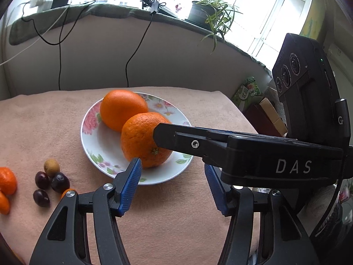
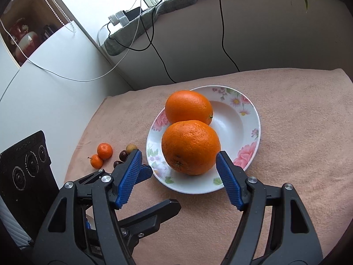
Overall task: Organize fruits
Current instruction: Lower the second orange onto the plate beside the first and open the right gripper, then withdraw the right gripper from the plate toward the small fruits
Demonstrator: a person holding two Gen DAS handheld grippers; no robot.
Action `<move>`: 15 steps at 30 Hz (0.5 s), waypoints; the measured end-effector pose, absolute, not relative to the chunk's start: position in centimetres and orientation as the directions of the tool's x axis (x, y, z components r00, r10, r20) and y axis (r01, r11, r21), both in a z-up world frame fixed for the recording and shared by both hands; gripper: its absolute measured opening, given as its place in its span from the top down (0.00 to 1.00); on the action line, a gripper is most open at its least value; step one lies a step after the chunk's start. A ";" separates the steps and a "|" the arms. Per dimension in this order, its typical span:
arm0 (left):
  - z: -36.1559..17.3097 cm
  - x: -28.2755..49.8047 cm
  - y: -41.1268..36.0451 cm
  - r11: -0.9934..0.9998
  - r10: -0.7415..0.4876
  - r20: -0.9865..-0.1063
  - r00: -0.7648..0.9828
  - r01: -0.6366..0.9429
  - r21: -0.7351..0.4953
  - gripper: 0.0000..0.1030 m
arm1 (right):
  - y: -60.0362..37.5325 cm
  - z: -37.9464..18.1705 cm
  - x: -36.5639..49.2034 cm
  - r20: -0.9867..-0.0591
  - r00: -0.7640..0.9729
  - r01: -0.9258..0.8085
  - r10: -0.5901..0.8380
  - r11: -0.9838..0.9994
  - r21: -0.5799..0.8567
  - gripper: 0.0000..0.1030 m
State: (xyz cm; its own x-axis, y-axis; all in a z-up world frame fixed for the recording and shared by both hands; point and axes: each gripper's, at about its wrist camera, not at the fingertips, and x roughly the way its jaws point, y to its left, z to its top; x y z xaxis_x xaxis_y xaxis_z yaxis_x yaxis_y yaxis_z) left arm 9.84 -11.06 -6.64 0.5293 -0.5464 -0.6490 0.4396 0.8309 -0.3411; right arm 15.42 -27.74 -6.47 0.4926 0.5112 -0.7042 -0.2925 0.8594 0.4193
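Peach cloth covers the surface, w/ a windowsill behind. In the left wrist view the right gripper's body crosses the frame, hiding part of the near orange and the plate rim; the left gripper's right pad is partly behind it. Small fruits at lower left are cut off by the frame edge & the left jaw. Right gripper: jaws spread wide, released, empty, the near orange just ahead, btwn the tips, on the plate's front. Far orange touches it behind. Left jaws also released, short of the plate.
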 end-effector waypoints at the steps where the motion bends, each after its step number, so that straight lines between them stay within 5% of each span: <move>1: -6.6 9.8 -11.1 0.832 -0.545 -0.649 0.531 0.440 -0.338 0.44 | -27.8 -6.3 15.3 -0.702 0.497 -0.294 0.510 0.860 0.416 0.29; 15: -6.1 8.0 -9.6 0.850 -0.515 -0.647 0.562 0.429 -0.305 0.37 | -28.3 -5.7 14.1 -0.696 0.524 -0.284 0.491 0.871 0.401 0.29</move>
State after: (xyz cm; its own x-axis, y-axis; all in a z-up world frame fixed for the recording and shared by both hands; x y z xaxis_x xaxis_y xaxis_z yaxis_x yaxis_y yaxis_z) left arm 7.99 -9.59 -6.06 0.5617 -0.5153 -0.6472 0.4288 0.8504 -0.3050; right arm 14.08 -28.33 -5.72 0.5240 0.4910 -0.6960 -0.2843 0.8711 0.4006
